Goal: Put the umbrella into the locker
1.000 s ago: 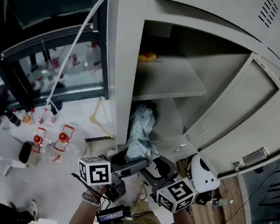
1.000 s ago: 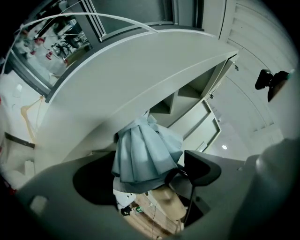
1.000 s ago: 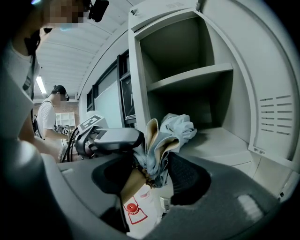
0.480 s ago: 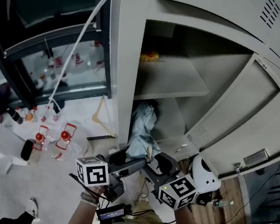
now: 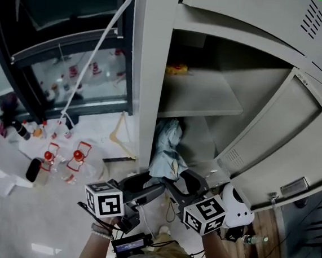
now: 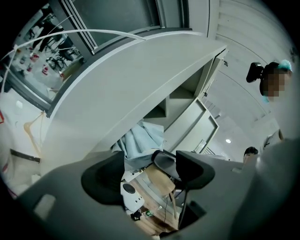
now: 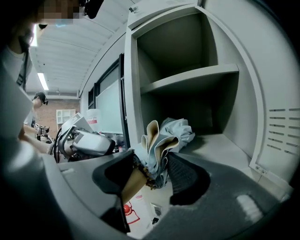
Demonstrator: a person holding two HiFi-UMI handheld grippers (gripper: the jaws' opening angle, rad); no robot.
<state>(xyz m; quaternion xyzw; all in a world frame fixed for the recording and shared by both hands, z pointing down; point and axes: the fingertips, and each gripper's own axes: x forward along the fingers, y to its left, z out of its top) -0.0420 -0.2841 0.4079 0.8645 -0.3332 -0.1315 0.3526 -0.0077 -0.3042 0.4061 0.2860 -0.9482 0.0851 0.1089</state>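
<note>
Umbrella between right gripper jaws, inside locker's lower compartment

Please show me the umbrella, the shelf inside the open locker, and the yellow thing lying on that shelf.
umbrella (image 5: 166,149), head view, on its light blue folded cloth.
shelf (image 5: 204,96), head view, on its bare top.
yellow thing (image 5: 176,69), head view, on its middle.

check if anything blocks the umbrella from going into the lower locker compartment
Nothing visible does. The locker door is swung wide open, the umbrella leans in the lower compartment's mouth, and the floor behind it looks bare. The yellow item lies on the shelf above, out of the way.
</note>
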